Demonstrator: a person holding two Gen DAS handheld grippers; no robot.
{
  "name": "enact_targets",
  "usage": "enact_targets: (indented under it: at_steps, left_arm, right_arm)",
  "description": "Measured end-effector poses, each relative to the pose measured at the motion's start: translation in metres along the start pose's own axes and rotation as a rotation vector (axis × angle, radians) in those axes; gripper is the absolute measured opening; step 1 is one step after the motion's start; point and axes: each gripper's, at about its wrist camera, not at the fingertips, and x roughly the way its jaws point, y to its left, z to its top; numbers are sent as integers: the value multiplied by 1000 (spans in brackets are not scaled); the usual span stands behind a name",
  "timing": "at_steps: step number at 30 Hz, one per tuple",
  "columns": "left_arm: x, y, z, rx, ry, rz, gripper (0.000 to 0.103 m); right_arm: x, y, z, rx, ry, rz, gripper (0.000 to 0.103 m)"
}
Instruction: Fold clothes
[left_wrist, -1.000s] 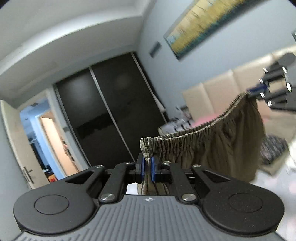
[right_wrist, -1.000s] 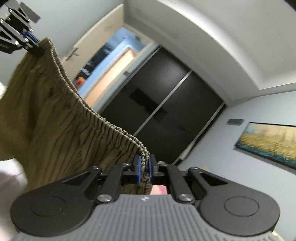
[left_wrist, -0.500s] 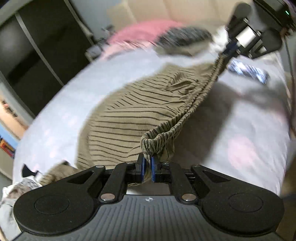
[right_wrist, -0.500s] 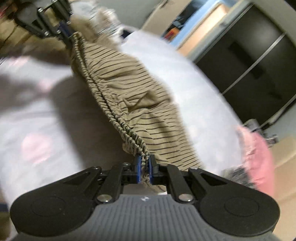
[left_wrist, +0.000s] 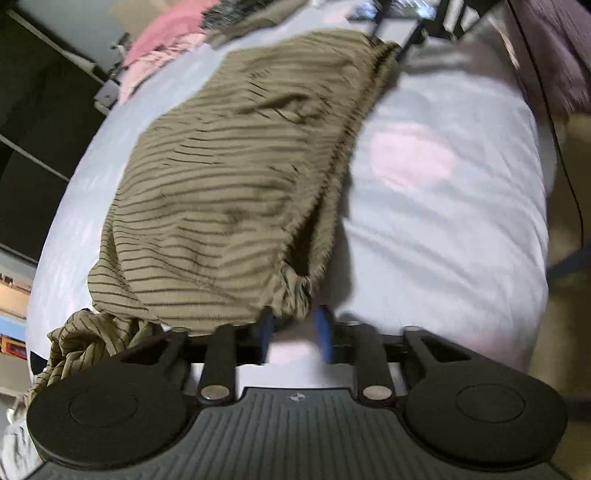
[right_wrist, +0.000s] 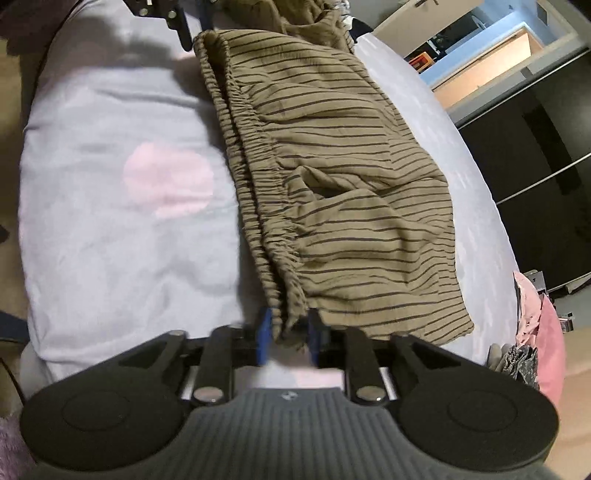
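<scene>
Dropped from mid-air: striped shorts laid flat on bed, waistband along near edge. Left claw and right claw both parted, released, waistband corners loose between fingers. Spread step looked done; next likely regrasp one side, fold across.

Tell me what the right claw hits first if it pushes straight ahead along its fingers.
The right claw is open, and the elastic waistband of the striped shorts lies right at its fingertips, so it would probably meet that first.
</scene>
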Motion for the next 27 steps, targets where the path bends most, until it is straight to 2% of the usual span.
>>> enact_targets:
  at_steps: [3,6,8,11,16,17,18,21,22,23,24,27]
  left_arm:
    - [-10,-3,1,-2,-33,25,41]
    - [-13,-5,17,-9,-79,39,44]
    - [-7,-9,28,10,-71,51,45]
    - [9,-13,38,42,-46,65,45]
    - [38,-7,49,2,4,64,44]
    - [42,-6,50,-10,11,60,43]
    - [45,-4,51,-18,15,57,36]
    - [47,-3,51,-17,6,56,17]
    - [46,-4,50,-6,2,64,16]
    - [46,-5,49,4,0,69,12]
    - [44,-5,47,11,-1,69,11]
    - [36,-6,45,6,8,52,9]
  right_arm:
    - [-13,3,1,-21,-31,-18,40]
    - [-20,13,6,-43,-54,-27,42]
    - [-14,21,10,-68,-38,-43,48]
    - [2,29,15,-99,-6,-57,48]
    - [26,29,18,-102,18,-82,48]
    - [29,30,18,-115,20,-89,48]
    - [33,31,17,-133,17,-98,47]
    - [38,37,13,-204,3,-124,40]
    - [39,38,11,-227,3,-132,33]
    - [39,40,10,-249,6,-139,22]
    - [39,41,8,-267,10,-143,16]
    - [29,34,8,-240,6,-128,12]
